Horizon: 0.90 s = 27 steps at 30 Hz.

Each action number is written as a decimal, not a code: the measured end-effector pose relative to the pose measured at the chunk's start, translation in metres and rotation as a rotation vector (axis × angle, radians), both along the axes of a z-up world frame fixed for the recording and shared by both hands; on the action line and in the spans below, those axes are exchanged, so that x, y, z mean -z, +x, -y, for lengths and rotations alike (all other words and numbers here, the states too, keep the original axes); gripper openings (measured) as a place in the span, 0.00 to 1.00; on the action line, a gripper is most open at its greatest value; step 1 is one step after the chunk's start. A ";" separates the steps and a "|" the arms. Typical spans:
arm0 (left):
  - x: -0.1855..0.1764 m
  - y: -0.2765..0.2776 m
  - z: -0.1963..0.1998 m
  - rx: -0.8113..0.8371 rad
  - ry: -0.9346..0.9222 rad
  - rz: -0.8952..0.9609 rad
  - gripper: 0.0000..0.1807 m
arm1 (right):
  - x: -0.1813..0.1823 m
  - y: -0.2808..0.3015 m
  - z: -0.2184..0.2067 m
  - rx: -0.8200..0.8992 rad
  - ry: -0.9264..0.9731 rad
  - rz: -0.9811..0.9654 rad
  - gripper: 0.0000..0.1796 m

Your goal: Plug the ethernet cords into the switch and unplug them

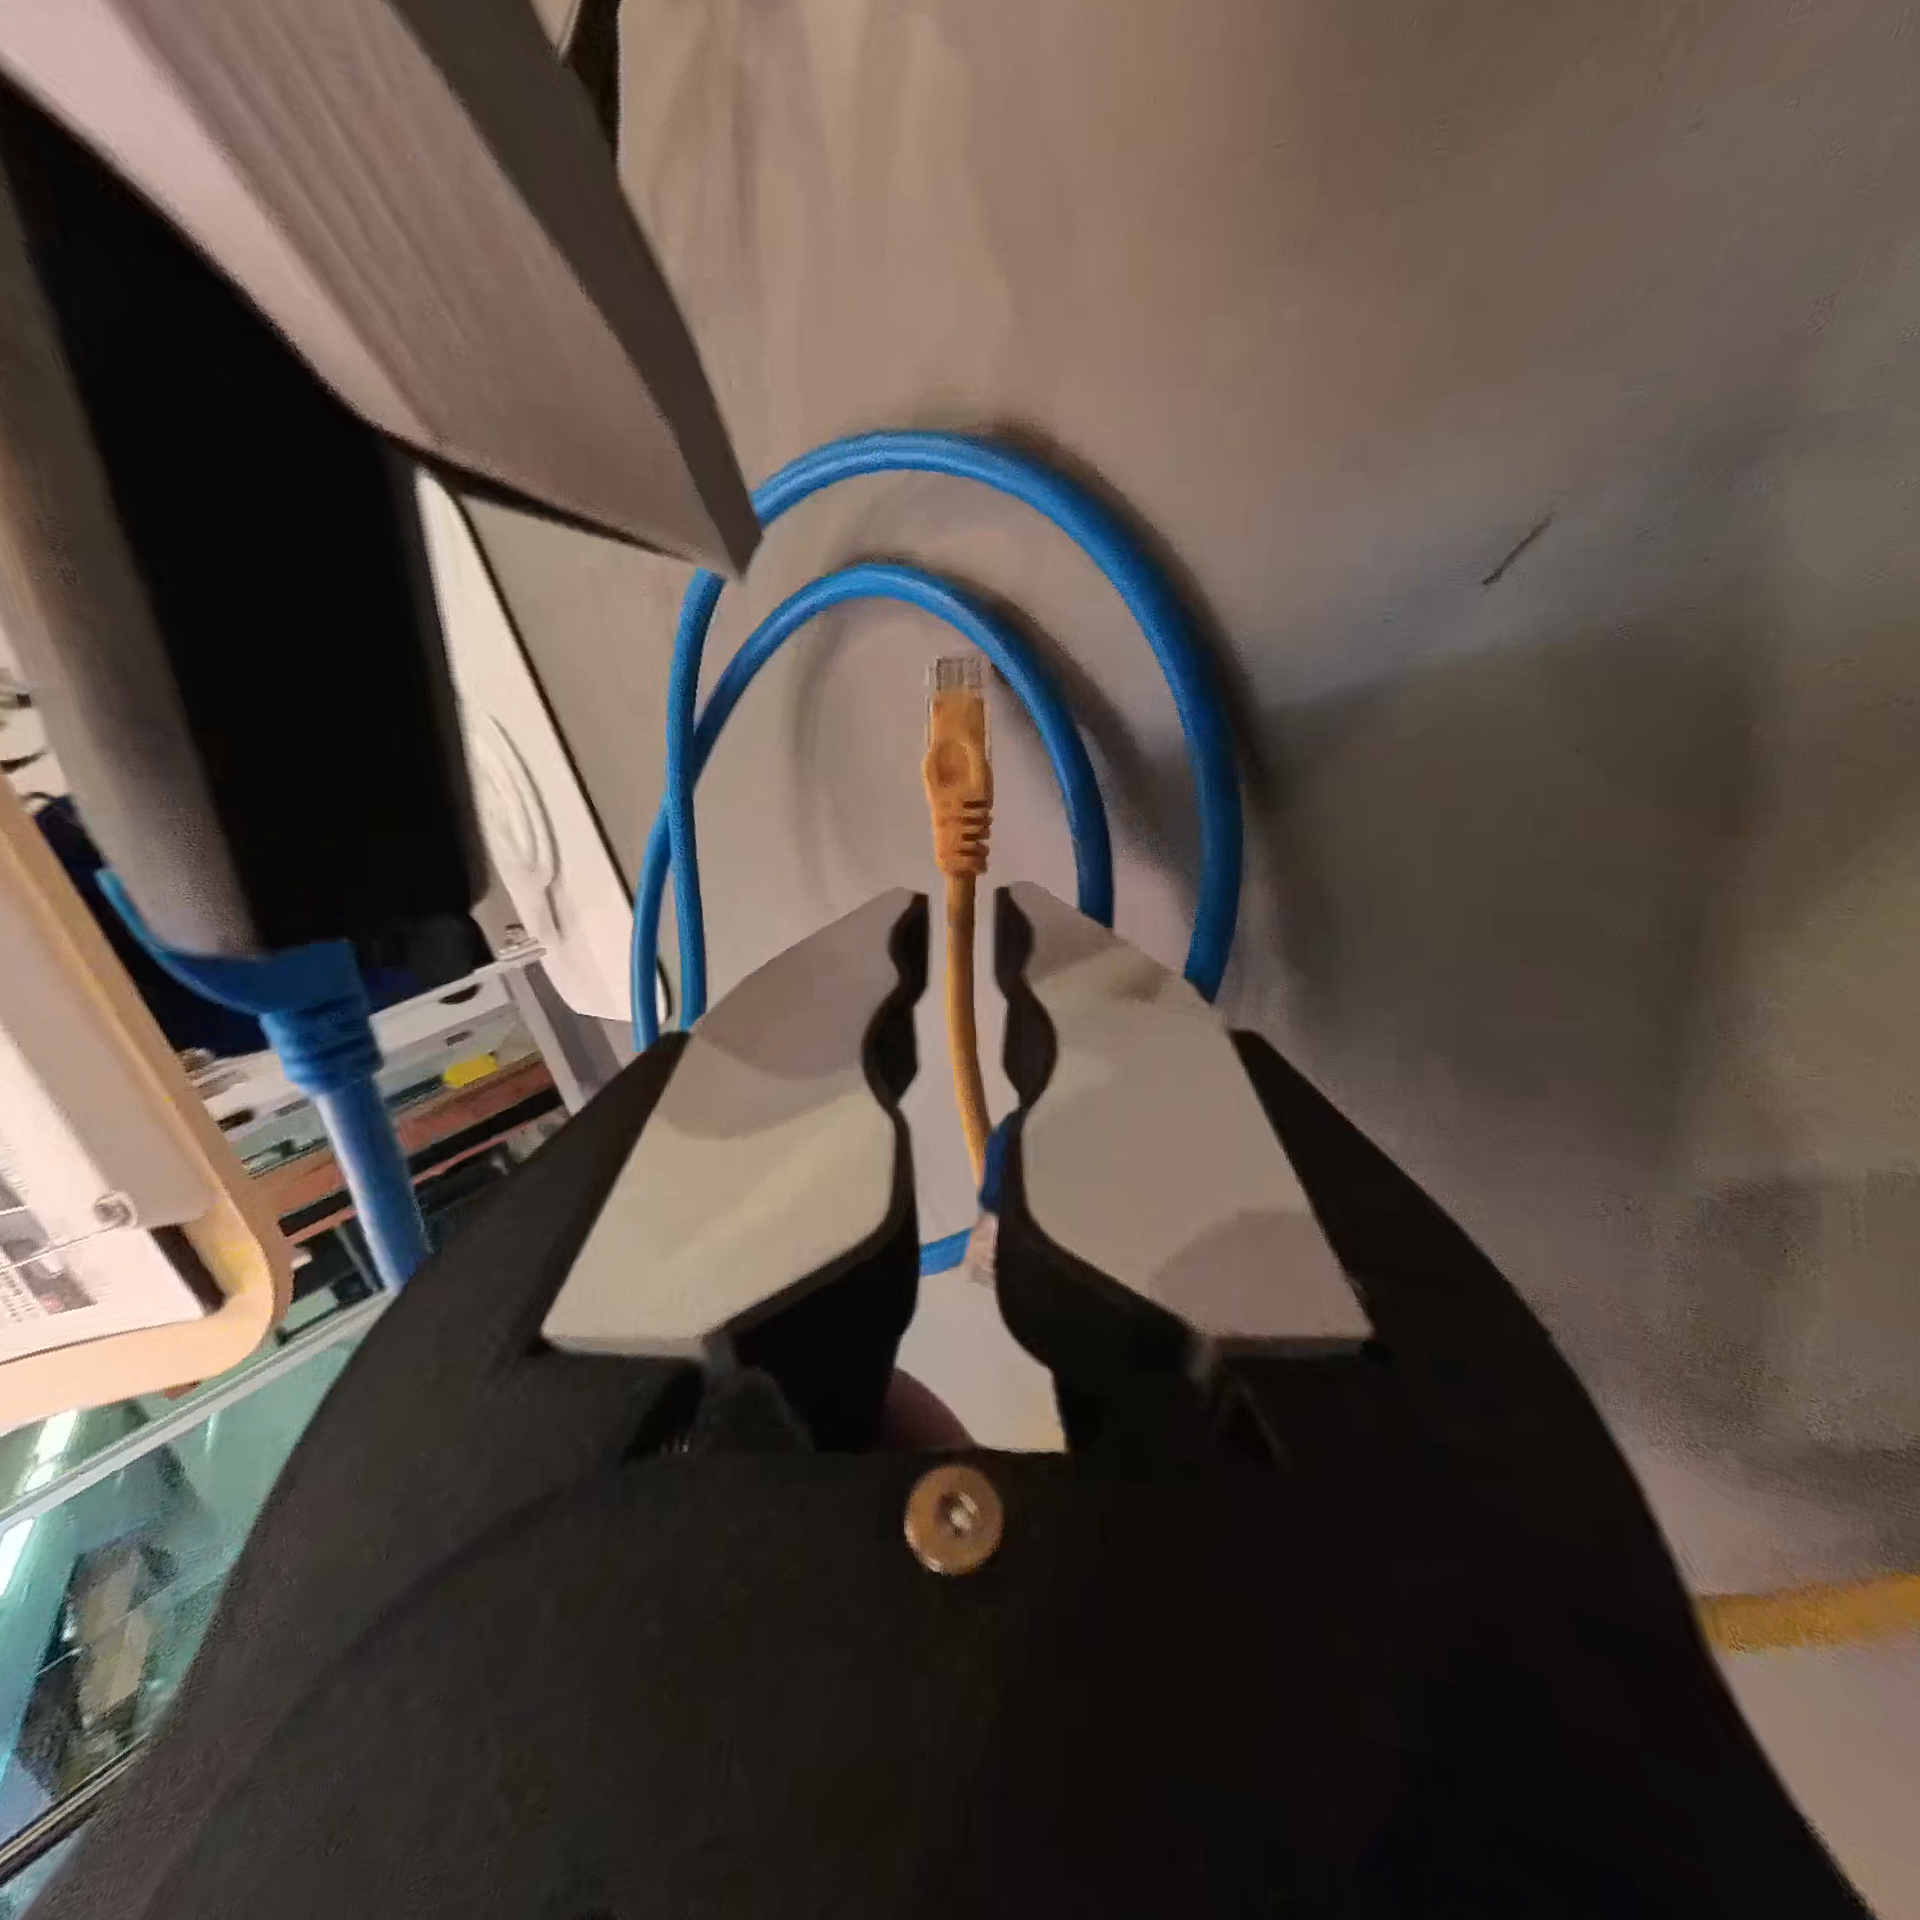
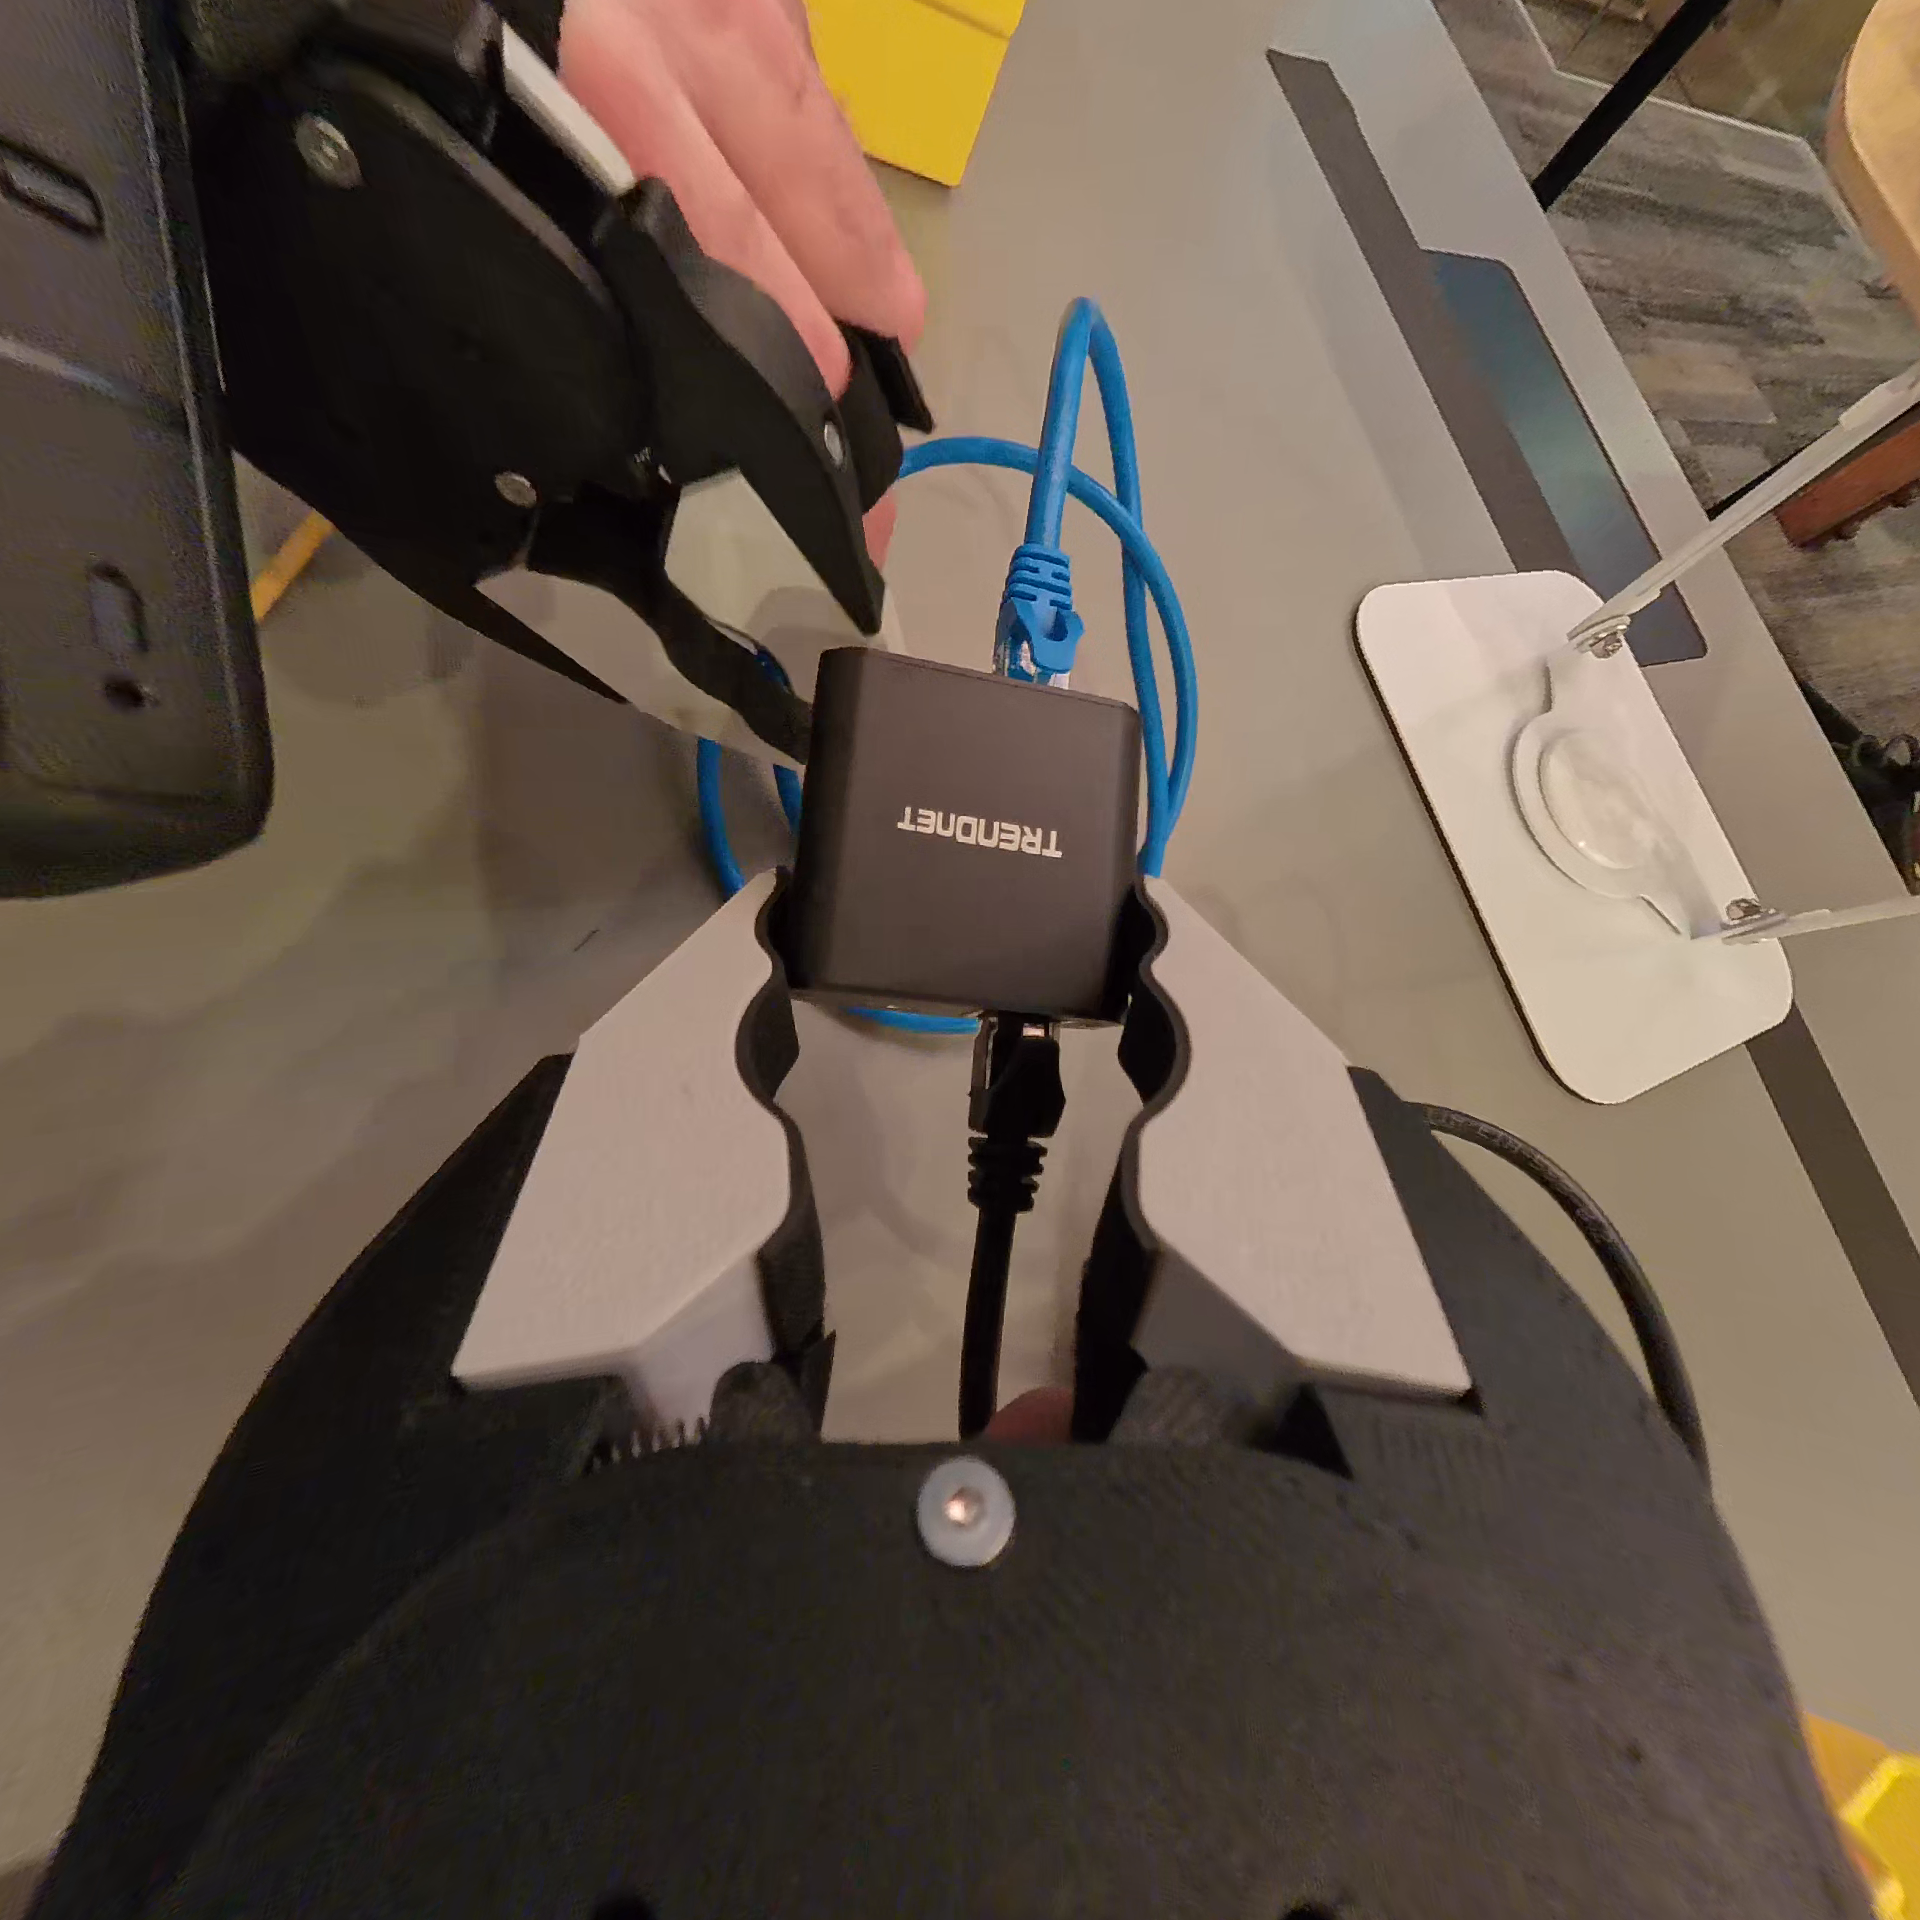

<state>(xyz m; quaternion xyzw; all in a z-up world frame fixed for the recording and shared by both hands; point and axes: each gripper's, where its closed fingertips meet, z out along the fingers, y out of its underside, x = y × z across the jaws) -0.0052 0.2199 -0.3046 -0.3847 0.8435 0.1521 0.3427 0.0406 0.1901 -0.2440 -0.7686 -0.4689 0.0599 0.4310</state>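
My right gripper (image 2: 961, 925) is shut on the near end of a black switch (image 2: 966, 831) on the grey table. A black cord (image 2: 1013, 1101) is plugged into the switch's near side. A blue cord's plug (image 2: 1039, 613) sits in a port on its far side. My left gripper (image 1: 958, 909) is shut on an orange ethernet cord (image 1: 961, 987); its plug (image 1: 956, 748) sticks out past the fingertips, free over the coiled blue cord (image 1: 1153, 582). The left gripper also shows in the right wrist view (image 2: 769, 717), tips beside the switch's left side, where the orange plug is hidden.
A hand (image 2: 727, 177) holds the left gripper. A large black device (image 2: 104, 520) stands at the left. A white stand base (image 2: 1558, 821) sits at the right by the table edge, and a yellow box (image 2: 914, 73) at the far end. Blue loops surround the switch.
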 end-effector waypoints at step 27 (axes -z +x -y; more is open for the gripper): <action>0.004 0.023 -0.013 -0.016 -0.010 0.136 0.08 | 0.000 0.011 -0.003 0.036 -0.002 -0.018 0.34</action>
